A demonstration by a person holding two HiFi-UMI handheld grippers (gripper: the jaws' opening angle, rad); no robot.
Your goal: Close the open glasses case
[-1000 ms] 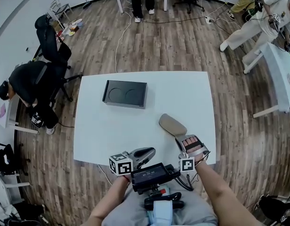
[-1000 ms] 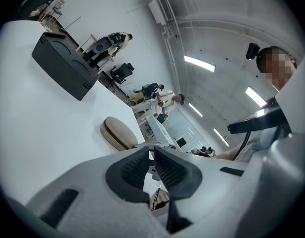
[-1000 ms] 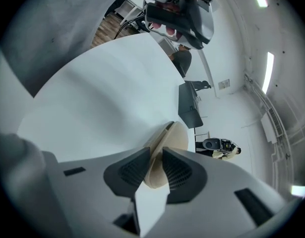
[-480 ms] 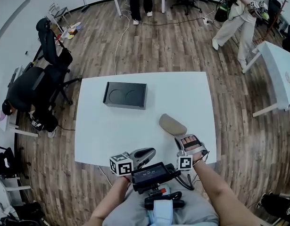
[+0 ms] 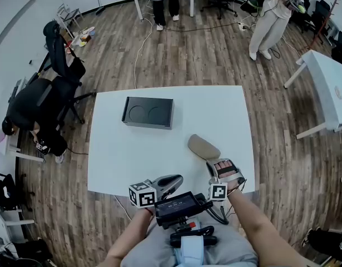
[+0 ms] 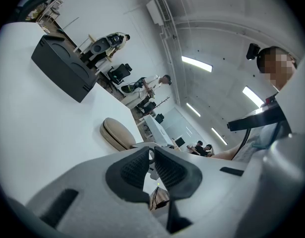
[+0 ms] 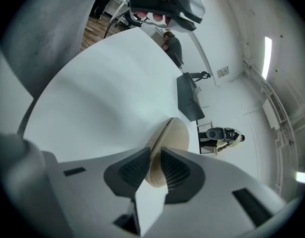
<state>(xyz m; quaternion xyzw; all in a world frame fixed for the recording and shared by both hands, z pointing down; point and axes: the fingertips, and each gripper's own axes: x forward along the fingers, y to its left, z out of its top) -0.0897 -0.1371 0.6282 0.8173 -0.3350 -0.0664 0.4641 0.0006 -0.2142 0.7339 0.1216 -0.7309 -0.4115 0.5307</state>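
On the white table (image 5: 112, 160), the black box (image 5: 147, 112) sat furthest to the left and toward the far side, well apart from everything else and with no part in the job. Nearer the person, at the table's front edge, the left gripper (image 5: 176, 179) hung just above the surface. Its jaws were drawn almost together with nothing between them, and it pointed across the table with the case ahead of it but clear of it. To its right lay the tan glasses case (image 5: 203, 146), in the right half of the table. Its long axis ran on a slant from the far left down toward the near right, so its near end pointed straight at the right hand. There the right gripper (image 5: 214, 161) was angled down onto that near end, and its jaws were clamped on the case, one pad on each shell. In the right gripper view the line between the two shells showed only as a thin seam running away from the pads, so the lid looked down or very nearly so. The right hand was plainly the nearer one and already on the case. By that reading, any last squeeze to bring the shells fully together fell to it, pressing across the seam at the near end.
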